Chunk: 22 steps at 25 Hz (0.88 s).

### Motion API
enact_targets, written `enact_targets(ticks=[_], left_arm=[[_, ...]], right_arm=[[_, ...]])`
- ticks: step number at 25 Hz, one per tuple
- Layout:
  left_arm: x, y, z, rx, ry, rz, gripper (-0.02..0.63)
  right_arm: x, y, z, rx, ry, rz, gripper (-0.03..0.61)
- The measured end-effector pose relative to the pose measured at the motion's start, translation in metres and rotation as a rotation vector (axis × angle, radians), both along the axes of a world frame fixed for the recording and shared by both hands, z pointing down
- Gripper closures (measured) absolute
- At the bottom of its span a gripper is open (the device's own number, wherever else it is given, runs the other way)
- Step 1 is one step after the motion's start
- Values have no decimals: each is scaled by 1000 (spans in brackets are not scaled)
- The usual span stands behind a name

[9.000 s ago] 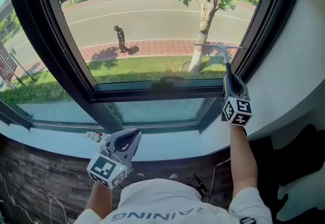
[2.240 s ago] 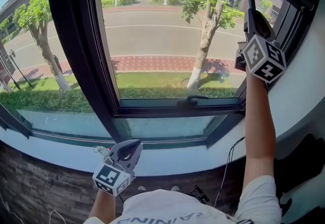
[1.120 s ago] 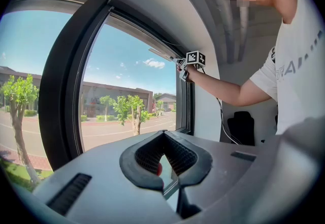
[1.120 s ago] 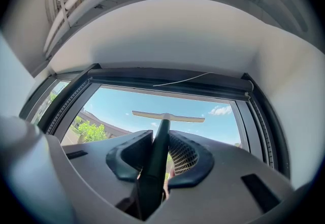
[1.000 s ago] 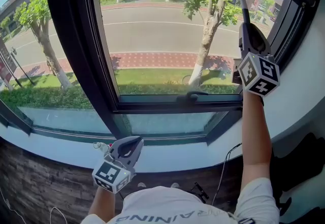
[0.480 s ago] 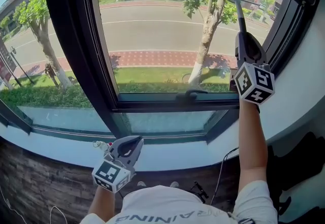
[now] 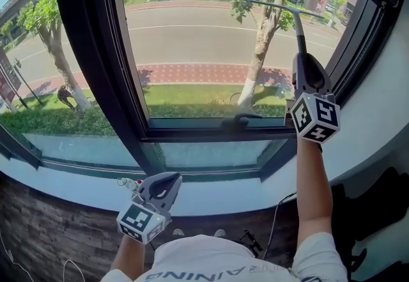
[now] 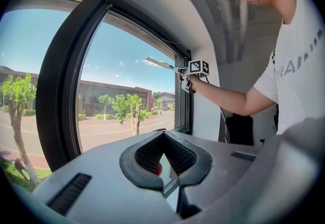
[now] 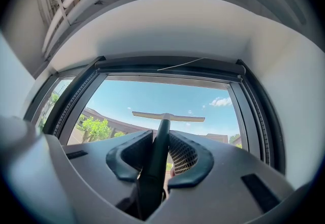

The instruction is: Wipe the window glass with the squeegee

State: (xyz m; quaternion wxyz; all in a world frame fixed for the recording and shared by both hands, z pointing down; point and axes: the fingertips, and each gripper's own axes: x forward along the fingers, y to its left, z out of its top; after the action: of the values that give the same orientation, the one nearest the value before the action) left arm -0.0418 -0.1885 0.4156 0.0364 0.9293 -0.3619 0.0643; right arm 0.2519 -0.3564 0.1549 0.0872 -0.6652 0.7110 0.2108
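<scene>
White short-sleeved T-shirt (image 7: 211, 266), grey lettering across the chest. Left gripper (image 7: 167, 178) and right gripper (image 7: 301, 60) have grey plastic shells and black ribbed jaw pads. Each carries a white marker cube (image 7: 137, 222) with black squares.

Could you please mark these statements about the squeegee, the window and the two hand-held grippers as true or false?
1. The right hand-held gripper is shut on the handle of the squeegee. True.
2. The left hand-held gripper holds a cloth. False: its jaws are together with nothing in them.
3. The squeegee's blade is at the left pane. False: it is up at the right pane, in front of the tree.
4. The left hand-held gripper hangs low, by the sill. True.
</scene>
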Motion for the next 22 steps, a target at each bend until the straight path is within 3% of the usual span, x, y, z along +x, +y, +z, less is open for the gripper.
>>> enact_targets(ticks=[22], left_arm=[[3, -2, 7, -11, 2, -6, 597]], right_arm=[[5, 7, 76, -98, 13, 7, 479]])
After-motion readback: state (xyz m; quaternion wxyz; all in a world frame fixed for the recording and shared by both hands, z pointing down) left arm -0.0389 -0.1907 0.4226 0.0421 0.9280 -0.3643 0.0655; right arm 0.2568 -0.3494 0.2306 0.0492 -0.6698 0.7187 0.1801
